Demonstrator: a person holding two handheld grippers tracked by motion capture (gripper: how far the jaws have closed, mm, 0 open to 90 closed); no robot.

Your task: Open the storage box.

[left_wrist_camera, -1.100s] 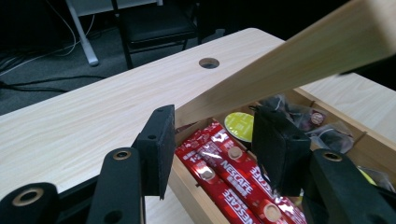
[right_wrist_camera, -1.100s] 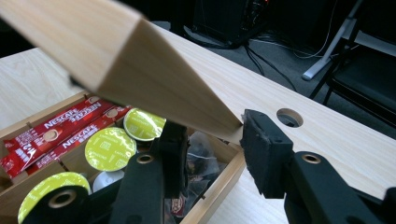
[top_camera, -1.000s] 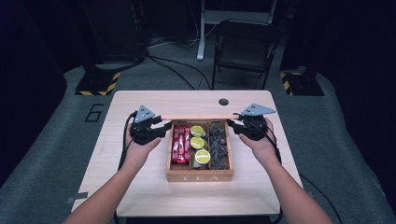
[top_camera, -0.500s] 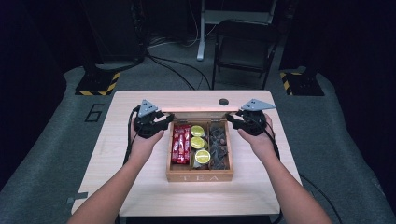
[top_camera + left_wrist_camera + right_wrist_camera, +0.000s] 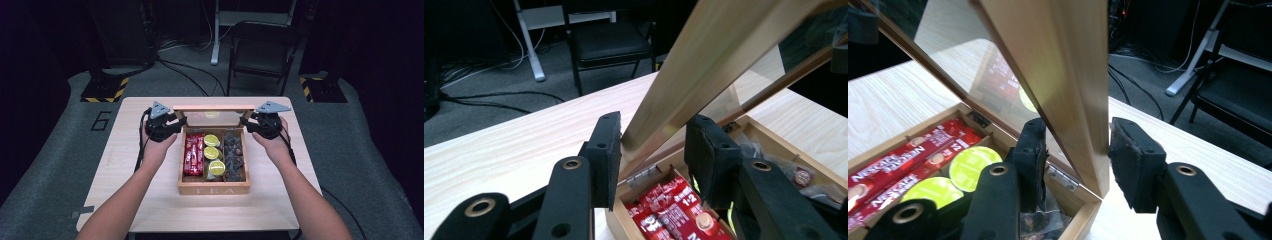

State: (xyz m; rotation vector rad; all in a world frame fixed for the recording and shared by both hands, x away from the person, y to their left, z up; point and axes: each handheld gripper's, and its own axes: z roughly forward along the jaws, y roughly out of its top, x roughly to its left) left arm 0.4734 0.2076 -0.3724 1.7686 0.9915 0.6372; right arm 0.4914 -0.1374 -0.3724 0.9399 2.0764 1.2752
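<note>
A wooden tea box (image 5: 214, 190) stands mid-table with its glass-paned lid (image 5: 212, 116) raised at the back. Inside lie red sachets (image 5: 194, 154), green-topped capsules (image 5: 212, 152) and dark tea bags (image 5: 233, 155). My left gripper (image 5: 180, 122) is shut on the lid's left side edge, and my right gripper (image 5: 245, 122) on its right side edge. In the left gripper view the lid's frame (image 5: 704, 75) runs between the jaws of the left gripper (image 5: 651, 145), above the hinge. In the right gripper view the right gripper (image 5: 1075, 150) has a pad on either face of the lid frame (image 5: 1058, 65).
The light wooden table (image 5: 150, 200) has bare room to the left, right and front of the box. Beyond its far edge stand a black folding chair (image 5: 260, 55), floor cables and yellow-black striped stand bases (image 5: 102, 90).
Both grippers have moved away from me and a little up with the lid. The lid showed as a thin strip before; its glass face shows now.
</note>
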